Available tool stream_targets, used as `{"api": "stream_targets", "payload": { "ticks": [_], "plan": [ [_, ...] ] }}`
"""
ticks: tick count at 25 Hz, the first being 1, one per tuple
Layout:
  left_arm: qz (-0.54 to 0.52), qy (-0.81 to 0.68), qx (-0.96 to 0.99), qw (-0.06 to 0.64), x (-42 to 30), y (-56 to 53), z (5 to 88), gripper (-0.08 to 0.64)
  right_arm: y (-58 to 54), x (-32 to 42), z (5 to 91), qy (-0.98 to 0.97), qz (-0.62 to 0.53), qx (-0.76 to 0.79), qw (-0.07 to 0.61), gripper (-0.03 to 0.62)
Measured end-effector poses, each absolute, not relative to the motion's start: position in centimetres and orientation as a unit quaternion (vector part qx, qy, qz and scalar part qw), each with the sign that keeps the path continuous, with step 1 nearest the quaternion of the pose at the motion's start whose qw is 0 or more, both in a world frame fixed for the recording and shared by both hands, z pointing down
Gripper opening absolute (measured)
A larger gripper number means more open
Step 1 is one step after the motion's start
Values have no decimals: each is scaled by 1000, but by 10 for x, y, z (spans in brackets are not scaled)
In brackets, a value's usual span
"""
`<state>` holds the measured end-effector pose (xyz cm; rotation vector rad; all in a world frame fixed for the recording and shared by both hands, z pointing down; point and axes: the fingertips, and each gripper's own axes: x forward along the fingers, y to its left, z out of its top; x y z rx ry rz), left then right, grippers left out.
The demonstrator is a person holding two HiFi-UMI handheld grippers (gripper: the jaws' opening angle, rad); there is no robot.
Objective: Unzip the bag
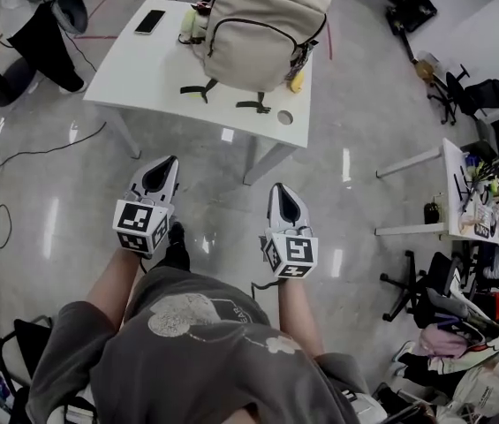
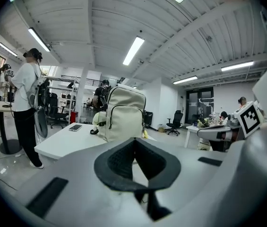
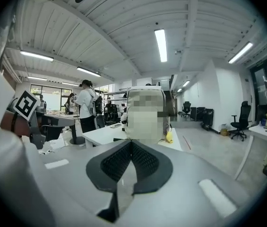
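Bag stands upright on the white table, toward its far right. Its long axis is vertical and the zipped front faces me. Zip closed, contents hidden. Phone lies at the table's far left corner. I hold my left gripper and right gripper well short of the table's near edge, pointing at it. Both have their jaws pressed together and empty.

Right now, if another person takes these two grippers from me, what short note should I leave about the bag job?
Left gripper: shut, empty, over the floor, short of the table.
Right gripper: shut, empty, also short of the table.
Bag: upright on the table, touched by neither gripper; a phone lies to its left.
Done: nothing; the zip looks closed.
Left: reach the bag, catch the zip, pull it open.
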<state>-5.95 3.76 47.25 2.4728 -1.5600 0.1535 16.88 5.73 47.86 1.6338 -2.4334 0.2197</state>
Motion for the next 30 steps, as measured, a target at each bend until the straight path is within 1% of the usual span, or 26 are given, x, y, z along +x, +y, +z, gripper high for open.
{"api": "stream_targets", "payload": {
  "ticks": [3, 10, 17, 23, 30],
  "plan": [
    [41, -527, 841, 112, -75, 9, 467, 6, 29, 148, 474, -826, 72, 551, 98, 0],
    [32, -517, 850, 98, -109, -48, 459, 6, -29, 93, 472, -828, 66, 548, 95, 0],
    [27, -502, 859, 100, -140, -84, 461, 6, -62, 43, 468, -833, 51, 544, 89, 0],
    [19, -502, 860, 91, -150, -108, 451, 6, -90, 29, 457, -831, 41, 546, 96, 0],
    [20, -511, 854, 95, -160, -136, 462, 6, -134, 12, 463, -842, 37, 530, 90, 0]
  ]
}}
